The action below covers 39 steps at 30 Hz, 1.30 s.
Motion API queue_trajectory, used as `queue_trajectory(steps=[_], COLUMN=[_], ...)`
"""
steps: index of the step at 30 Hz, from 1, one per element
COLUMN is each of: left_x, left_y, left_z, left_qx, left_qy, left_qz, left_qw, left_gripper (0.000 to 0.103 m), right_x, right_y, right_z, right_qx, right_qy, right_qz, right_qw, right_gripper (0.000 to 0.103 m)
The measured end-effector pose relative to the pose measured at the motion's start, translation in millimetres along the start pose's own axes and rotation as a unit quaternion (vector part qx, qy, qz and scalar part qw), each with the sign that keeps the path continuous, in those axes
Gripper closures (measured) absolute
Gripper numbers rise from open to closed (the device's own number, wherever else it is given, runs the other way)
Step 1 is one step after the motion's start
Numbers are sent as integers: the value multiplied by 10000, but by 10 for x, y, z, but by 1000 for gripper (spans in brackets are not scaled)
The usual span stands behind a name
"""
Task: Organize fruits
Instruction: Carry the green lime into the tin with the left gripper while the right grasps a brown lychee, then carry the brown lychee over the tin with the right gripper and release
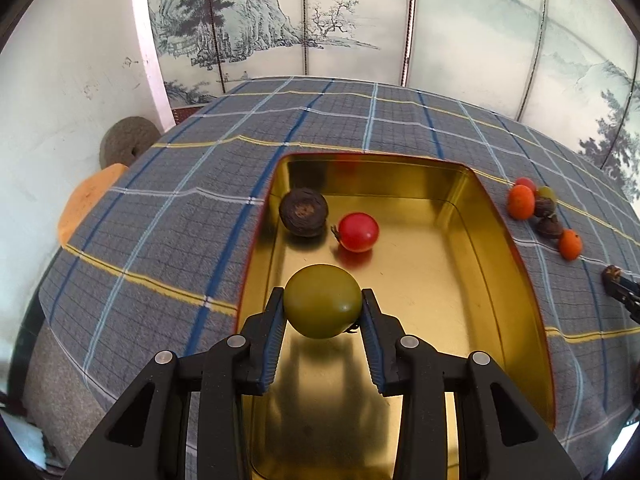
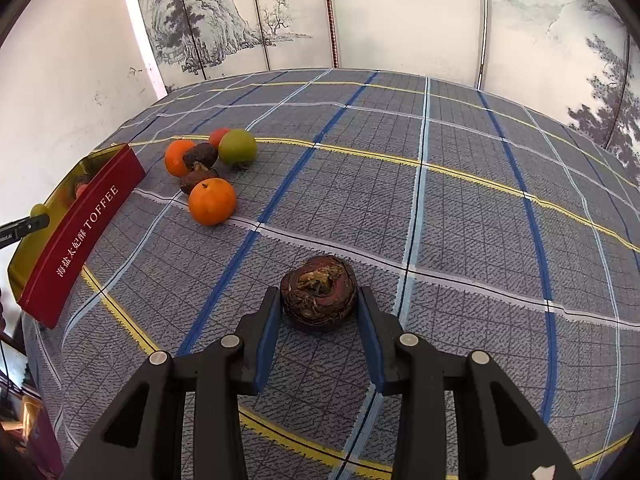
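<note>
My left gripper [image 1: 323, 304] is shut on a green tomato [image 1: 322, 300] and holds it above the gold inside of the toffee tin [image 1: 460, 264]. In the tin lie a dark brown water chestnut [image 1: 304, 212] and a red tomato [image 1: 358, 232]. My right gripper [image 2: 319, 300] is shut on a brown water chestnut [image 2: 319, 294], low over the plaid cloth. A pile of loose fruit lies on the cloth: two oranges [image 2: 212, 201], two dark chestnuts [image 2: 200, 156], a green tomato [image 2: 237, 147] and a red one behind. The pile also shows in the left wrist view [image 1: 540, 212].
The tin's red outer wall [image 2: 80, 236], lettered TOFFEE, stands at the left of the right wrist view. The blue-grey plaid tablecloth [image 2: 440, 200] covers the table. A painted folding screen [image 1: 320, 20] stands behind. A round stone disc [image 1: 126, 142] leans by the left wall.
</note>
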<state>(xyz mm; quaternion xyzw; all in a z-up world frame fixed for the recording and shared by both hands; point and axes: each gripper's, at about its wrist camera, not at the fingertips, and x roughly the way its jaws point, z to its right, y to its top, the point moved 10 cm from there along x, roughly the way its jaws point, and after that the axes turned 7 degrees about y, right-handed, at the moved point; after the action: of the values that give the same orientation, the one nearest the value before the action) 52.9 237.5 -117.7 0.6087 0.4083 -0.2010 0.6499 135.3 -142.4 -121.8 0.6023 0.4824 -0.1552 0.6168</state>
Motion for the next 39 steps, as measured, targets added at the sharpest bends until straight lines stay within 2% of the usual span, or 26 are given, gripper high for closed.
queue_trajectory(steps=[6, 8, 10, 12, 21, 25, 29, 33, 37, 39], left_x=[7, -32, -84, -132, -445, -566, -670, -793, -872, -896], left_y=[53, 67, 85, 97, 10, -80, -160, -206, -262, -299], left_z=[-44, -64, -85, -99, -94, -110, -125, -152, -178, -210], left_qx=[107, 77, 66, 62, -120, -183, -156, -76, 10, 44], left_qy=[234, 246, 303, 362, 190, 189, 241, 380, 474, 496], left_qz=[116, 194, 296, 368, 451, 435, 454, 582, 652, 654], left_qw=[9996, 9995, 9991, 9986, 9987, 9987, 9986, 9976, 9967, 9966], left_gripper=[63, 58, 46, 41, 39, 39, 39, 38, 38, 37], right_x=[5, 4, 5, 6, 3, -66, -253, -400, -353, -288], right_y=[-8, -11, -11, -11, -11, 4, 137, 341, 458, 463], right_z=[-14, -14, -15, -11, -11, -115, -449, -1083, -1880, -2156], right_qx=[-56, -71, -89, -103, -89, 52, 21, -312, -757, -917], right_qy=[-66, -88, -112, -127, -154, 6, 336, 892, 1533, 1726], right_qz=[-15, -21, -26, -30, -38, -17, 192, 350, 228, 126], right_qw=[10000, 9999, 9999, 9999, 9998, 10000, 9992, 9949, 9850, 9806], right_gripper=[68, 68, 68, 68, 68, 68, 68, 68, 68, 68])
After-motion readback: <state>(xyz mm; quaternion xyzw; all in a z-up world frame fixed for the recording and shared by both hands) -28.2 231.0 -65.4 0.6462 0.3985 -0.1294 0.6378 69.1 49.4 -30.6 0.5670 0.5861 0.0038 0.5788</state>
